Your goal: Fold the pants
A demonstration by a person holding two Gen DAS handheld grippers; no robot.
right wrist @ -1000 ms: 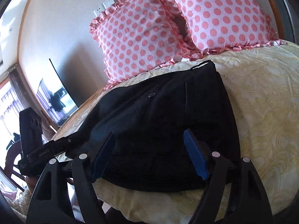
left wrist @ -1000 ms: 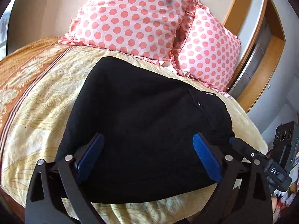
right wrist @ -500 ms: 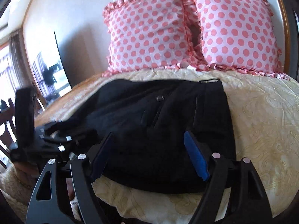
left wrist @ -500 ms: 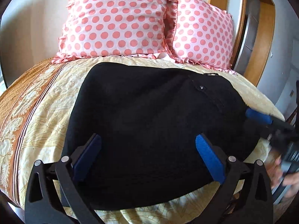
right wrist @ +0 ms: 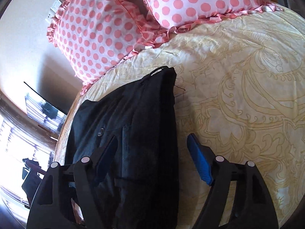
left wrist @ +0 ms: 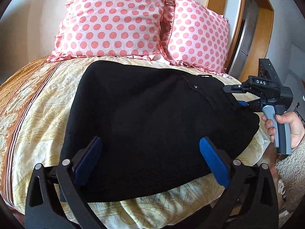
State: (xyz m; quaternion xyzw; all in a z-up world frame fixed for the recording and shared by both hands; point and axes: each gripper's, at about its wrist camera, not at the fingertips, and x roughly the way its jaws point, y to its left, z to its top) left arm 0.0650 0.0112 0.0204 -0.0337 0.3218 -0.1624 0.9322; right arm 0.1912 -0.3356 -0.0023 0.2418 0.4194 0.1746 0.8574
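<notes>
Black pants [left wrist: 152, 122] lie folded in a compact block on the yellow patterned bedspread [left wrist: 43, 118]; a small metal button shows near their right side. My left gripper [left wrist: 150, 158] is open and empty, hovering over the near edge of the pants. My right gripper [left wrist: 242, 97] appears in the left wrist view at the right edge of the pants, held by a hand. In the right wrist view the right gripper [right wrist: 150, 156] is open, straddling the right edge of the pants [right wrist: 133, 133], with one blue pad over the bedspread [right wrist: 238, 95].
Two pink polka-dot pillows [left wrist: 118, 19] [left wrist: 198, 38] lean against the wall at the head of the bed. A wooden door frame [left wrist: 263, 38] stands to the right. The near bed edge runs just below the pants. A TV screen [right wrist: 43, 110] sits far left.
The right gripper swung in from the near side to the right edge of the pants and tilted. The left gripper drew back slightly and levelled. The pants have not moved.
</notes>
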